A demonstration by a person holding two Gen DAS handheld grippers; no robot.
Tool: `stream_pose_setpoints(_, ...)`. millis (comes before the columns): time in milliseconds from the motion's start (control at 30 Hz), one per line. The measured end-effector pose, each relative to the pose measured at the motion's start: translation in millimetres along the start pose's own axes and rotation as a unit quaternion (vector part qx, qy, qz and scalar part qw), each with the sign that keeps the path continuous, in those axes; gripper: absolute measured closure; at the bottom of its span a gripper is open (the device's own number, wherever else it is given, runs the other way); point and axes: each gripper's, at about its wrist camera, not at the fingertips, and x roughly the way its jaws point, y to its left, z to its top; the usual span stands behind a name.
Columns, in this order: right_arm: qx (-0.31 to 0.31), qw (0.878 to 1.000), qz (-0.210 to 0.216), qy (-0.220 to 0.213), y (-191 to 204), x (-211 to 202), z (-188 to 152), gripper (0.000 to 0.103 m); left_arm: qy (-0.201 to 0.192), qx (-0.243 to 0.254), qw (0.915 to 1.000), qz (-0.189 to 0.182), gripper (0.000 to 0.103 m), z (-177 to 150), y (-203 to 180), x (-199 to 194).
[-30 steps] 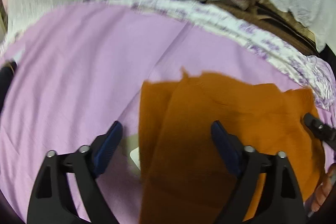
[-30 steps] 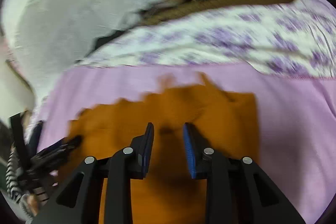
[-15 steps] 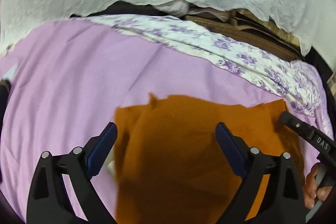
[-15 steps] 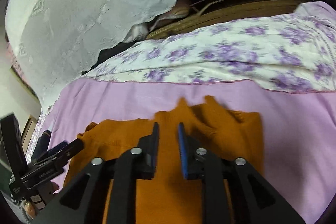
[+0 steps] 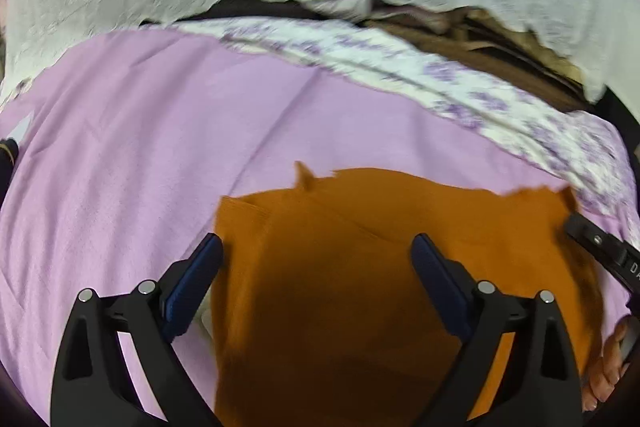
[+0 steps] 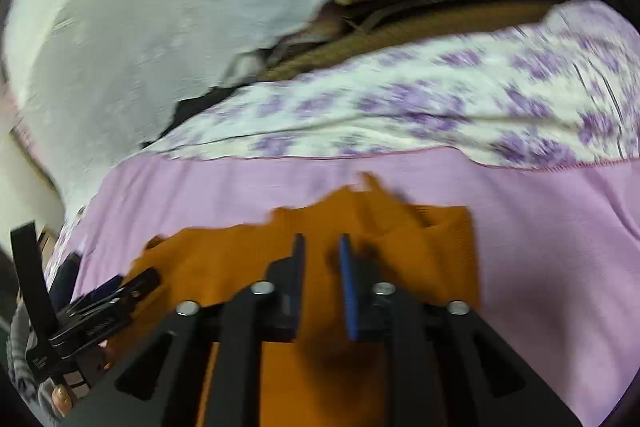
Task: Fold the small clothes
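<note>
Orange top on the lilac sheet, near the floral edge.
Left tongs spread wide, grasping nothing, over the top. Right tongs nearly closed with a gap; whether cloth is pinched I cannot tell. Risk: a thin pinch could slip and the fold sag. Both views blur, and the near hem is cut off.

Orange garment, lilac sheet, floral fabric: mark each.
orange garment (image 5: 400, 227), left wrist view, upper flat panel.
lilac sheet (image 5: 140, 155), left wrist view, bare area left of garment.
floral fabric (image 6: 420, 107), right wrist view, middle of printed band.
</note>
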Motion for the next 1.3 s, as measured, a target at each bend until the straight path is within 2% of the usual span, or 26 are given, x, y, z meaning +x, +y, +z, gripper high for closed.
stream_pose_setpoints(133,-0.050,0.999,0.015,0.015,32.9,-0.5,-14.9,0.080,-0.005,0.021,0.9998,0.003,0.010,-10.2,-7.1,-9.0)
stream_pose_setpoints(233,-0.066,0.997,0.006,0.031,39.2,5.1,-24.7,0.079,0.006,0.028,0.9995,0.014,0.010,-16.5,-8.8,-4.5)
stream_pose_setpoints(333,-0.068,0.996,-0.005,0.051,32.8,14.1,-35.6,0.078,0.010,0.030,0.9991,0.028,0.005,-19.8,-10.4,1.0)
stream_pose_setpoints(500,-0.065,0.997,-0.012,0.031,31.6,1.9,-41.2,0.078,-0.017,0.053,0.9964,0.064,0.004,-25.6,-18.1,-6.9)
stream_pose_setpoints(633,-0.082,0.996,-0.023,0.011,36.9,-16.9,-52.4,0.078,-0.036,0.056,0.9959,0.061,0.004,-29.1,-18.0,-18.9)
stream_pose_setpoints(800,-0.085,0.996,-0.023,0.008,39.2,-33.4,-63.3,0.077,-0.046,0.063,0.9956,0.052,0.004,-36.4,-21.2,-31.1)
stream_pose_setpoints(967,-0.097,0.995,-0.030,0.022,40.7,-38.2,-78.5,0.071,-0.038,0.072,0.9953,0.052,0.004,-44.2,-24.3,-33.1)
stream_pose_setpoints(1100,-0.098,0.994,-0.030,0.030,38.5,-35.0,-83.5,0.071,-0.019,0.073,0.9955,0.057,0.004,-45.7,-22.7,-24.7)
stream_pose_setpoints(1300,-0.095,0.994,-0.033,0.030,36.1,-40.6,-89.1,0.071,-0.020,0.073,0.9950,0.065,0.004,-51.2,-19.2,-29.3)
